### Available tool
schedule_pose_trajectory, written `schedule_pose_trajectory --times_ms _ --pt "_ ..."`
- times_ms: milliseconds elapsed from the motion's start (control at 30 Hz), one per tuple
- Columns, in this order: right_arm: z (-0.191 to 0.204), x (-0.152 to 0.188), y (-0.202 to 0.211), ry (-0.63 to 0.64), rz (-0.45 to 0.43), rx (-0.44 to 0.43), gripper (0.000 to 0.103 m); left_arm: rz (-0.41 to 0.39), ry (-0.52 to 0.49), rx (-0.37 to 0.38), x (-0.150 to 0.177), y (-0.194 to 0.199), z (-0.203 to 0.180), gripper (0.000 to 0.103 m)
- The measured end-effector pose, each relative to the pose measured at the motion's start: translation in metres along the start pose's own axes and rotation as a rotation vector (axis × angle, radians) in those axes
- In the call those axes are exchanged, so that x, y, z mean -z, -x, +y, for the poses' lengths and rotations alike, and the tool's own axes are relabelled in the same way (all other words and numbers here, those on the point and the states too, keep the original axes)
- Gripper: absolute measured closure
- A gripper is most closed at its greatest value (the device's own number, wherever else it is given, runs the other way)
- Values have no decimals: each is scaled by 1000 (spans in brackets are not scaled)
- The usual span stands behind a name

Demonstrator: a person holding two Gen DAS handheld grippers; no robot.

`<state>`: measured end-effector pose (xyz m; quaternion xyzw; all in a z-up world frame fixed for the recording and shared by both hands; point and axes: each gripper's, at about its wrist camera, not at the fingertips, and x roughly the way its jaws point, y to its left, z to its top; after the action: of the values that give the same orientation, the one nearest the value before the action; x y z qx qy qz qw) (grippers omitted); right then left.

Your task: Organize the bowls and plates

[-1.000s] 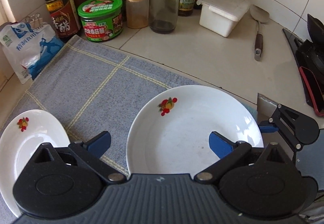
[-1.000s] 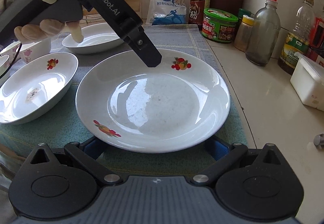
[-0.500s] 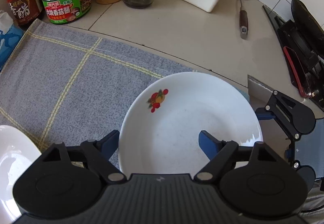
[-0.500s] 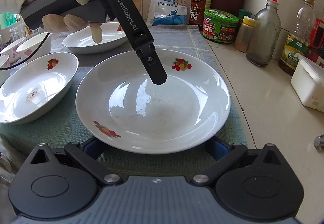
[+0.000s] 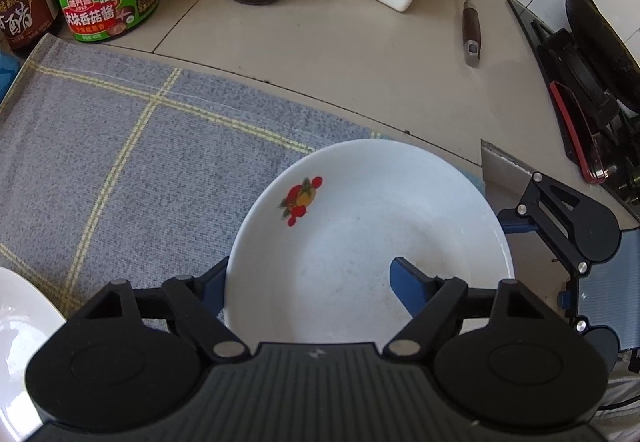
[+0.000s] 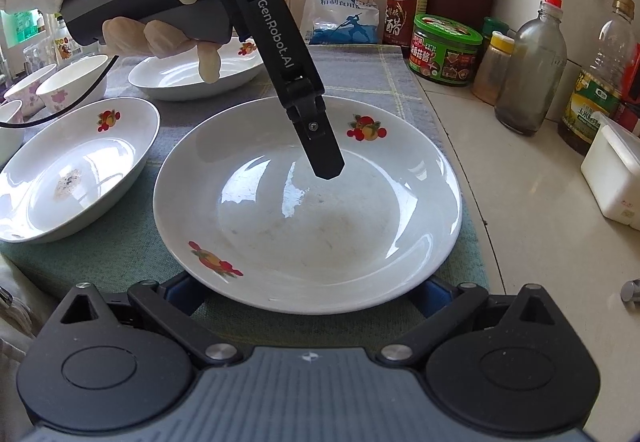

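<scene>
- The white round ceramic plate with red fruit prints (image 6: 304,226) lies flat on the grey-blue checked cloth (image 5: 120,162) at the edge of the pale tiled worktop (image 5: 340,62).
- The left gripper (image 5: 308,270), held by a gloved hand (image 6: 120,2), points steeply down over the plate. Its fingers are closing with part of the plate between them, one outside the rim and the other above the well. No clamp on it shows.
- The right gripper (image 6: 306,288) has its fingers spread wide, released, low at the plate's near rim.
- A second white fruit-print dish (image 6: 76,170) sits just beside the plate.
</scene>
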<state>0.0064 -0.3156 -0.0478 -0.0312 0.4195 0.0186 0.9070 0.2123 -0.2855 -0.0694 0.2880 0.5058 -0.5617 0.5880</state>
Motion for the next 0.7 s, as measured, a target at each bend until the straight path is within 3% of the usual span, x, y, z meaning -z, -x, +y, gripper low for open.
schedule_pose_trajectory --times_ms 333,700 --pt "-1 -7 -1 8 31 -3 0 -9 14 5 0 3 4 25" --pt "-15 -35 -11 62 11 1 0 -75 37 -16 -18 20 24 25"
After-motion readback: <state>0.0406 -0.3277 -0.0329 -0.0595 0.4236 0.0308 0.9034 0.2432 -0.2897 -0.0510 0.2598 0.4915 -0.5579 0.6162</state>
